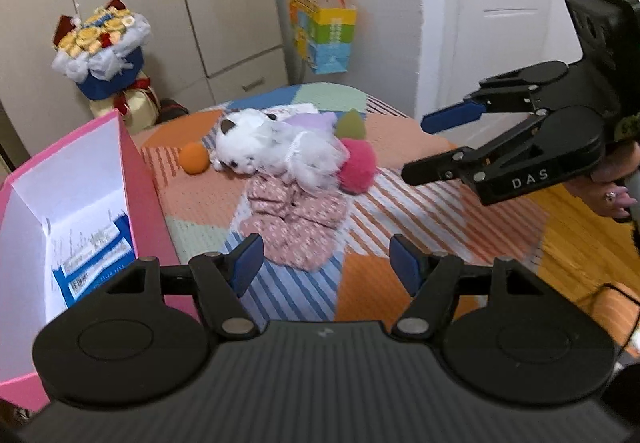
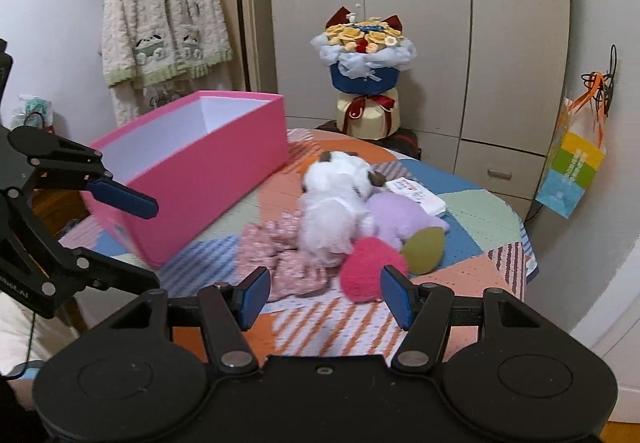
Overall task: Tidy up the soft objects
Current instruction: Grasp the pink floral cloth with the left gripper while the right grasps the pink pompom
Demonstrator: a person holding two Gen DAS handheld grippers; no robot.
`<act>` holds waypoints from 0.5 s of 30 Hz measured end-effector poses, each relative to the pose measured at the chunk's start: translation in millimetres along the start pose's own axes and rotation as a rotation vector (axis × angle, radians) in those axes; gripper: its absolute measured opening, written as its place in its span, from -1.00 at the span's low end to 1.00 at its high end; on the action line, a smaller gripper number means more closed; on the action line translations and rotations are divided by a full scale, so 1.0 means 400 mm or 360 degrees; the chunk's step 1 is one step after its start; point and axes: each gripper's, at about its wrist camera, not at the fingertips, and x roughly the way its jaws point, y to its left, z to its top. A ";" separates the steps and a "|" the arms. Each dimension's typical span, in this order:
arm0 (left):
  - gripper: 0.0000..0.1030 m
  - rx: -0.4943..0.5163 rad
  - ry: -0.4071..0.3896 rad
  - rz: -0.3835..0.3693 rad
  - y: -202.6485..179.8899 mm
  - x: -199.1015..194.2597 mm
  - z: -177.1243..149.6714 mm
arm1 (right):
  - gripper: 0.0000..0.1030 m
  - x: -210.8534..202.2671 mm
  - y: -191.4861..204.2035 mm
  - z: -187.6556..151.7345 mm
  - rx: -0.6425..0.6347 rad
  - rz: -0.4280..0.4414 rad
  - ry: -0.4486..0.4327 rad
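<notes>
A pile of soft things lies on the patchwork table (image 1: 200,199) (image 2: 472,215): a white plush dog (image 1: 272,147) (image 2: 340,211), a lilac plush (image 1: 308,121) (image 2: 396,215), a pink plush strawberry with a green leaf (image 1: 358,167) (image 2: 370,273), a pink floral cloth (image 1: 298,219) (image 2: 288,255) and an orange ball (image 1: 195,157). An open pink box (image 1: 86,203) (image 2: 200,171) stands at the table's left. My left gripper (image 1: 326,269) (image 2: 136,243) is open and empty, just short of the cloth. My right gripper (image 2: 324,297) (image 1: 420,147) is open and empty, near the strawberry.
A flower bouquet (image 1: 100,43) (image 2: 366,63) stands behind the table before beige wardrobes. A colourful paper bag (image 1: 324,35) (image 2: 572,171) hangs on the wall. A fleece jacket (image 2: 164,15) hangs at the left. A white door (image 1: 504,3) is at the right. A white packet (image 2: 416,193) lies behind the toys.
</notes>
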 end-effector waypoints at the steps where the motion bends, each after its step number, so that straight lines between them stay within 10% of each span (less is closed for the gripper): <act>1: 0.34 -0.0003 -0.0018 0.0025 -0.002 0.011 0.000 | 0.28 0.013 -0.006 -0.005 0.0001 -0.0007 -0.0003; 15: 0.56 0.0032 -0.0121 0.0257 -0.025 0.190 -0.005 | 0.30 0.177 -0.070 -0.039 0.0072 -0.0077 -0.0042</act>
